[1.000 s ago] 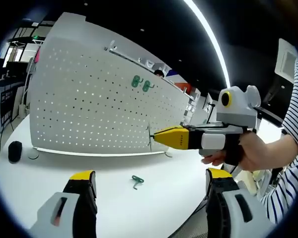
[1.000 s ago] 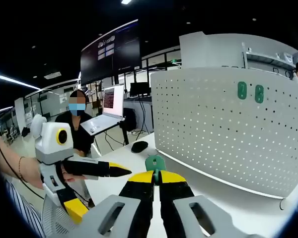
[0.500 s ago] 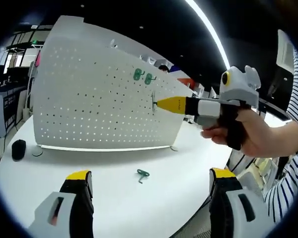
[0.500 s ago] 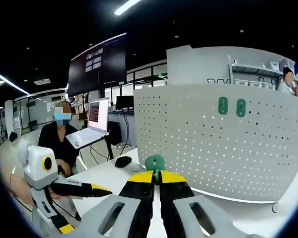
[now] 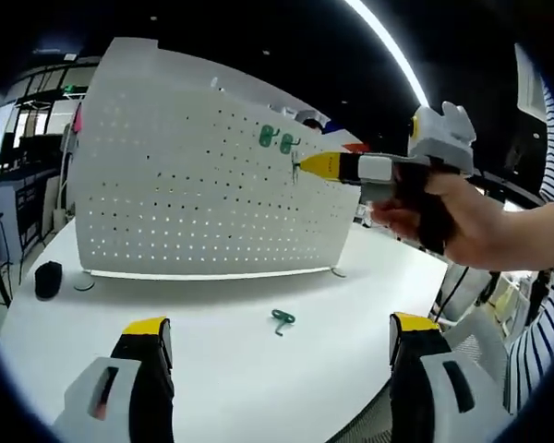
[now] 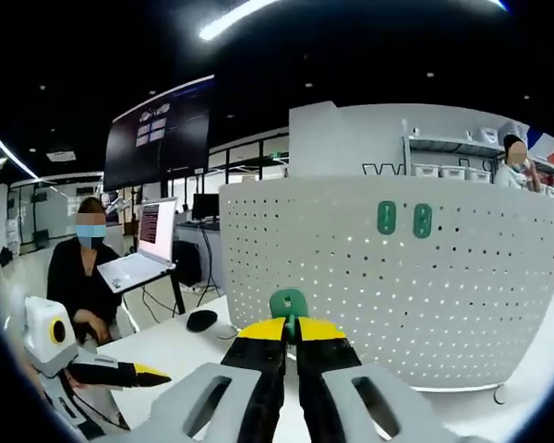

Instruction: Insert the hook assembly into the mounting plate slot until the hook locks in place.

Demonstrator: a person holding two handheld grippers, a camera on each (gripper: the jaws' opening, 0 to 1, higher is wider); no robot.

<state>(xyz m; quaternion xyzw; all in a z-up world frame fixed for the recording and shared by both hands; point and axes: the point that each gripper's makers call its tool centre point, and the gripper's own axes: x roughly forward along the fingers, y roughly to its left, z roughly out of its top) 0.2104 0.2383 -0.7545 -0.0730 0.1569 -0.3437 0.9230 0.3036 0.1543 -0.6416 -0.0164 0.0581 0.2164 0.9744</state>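
Left gripper view: left hand-held gripper (image 5: 282,334) low over the white tabletop (image 5: 212,369), jaws spread wide and holding nothing. A spare green hook (image 5: 282,320) lying flat on the tabletop between those jaws and the upright white pegboard (image 5: 185,203). Right hand-held gripper (image 5: 305,166) raised to the board's upper right, tips closed on something thin, just beside two green hooks (image 5: 276,139) already mounted there.

Right gripper view: right hand-held gripper (image 6: 291,325) clamped narrow on a green hook assembly (image 6: 288,303), its round head standing up above the yellow tips. Pegboard (image 6: 369,277) straight ahead and near; mounted green hooks (image 6: 404,219) up and to the right of the held piece. Left hand-held gripper (image 6: 157,377) low at left, well back. Right side nearer the board by far. Seated person (image 6: 78,277) with laptop (image 6: 138,268) beyond.
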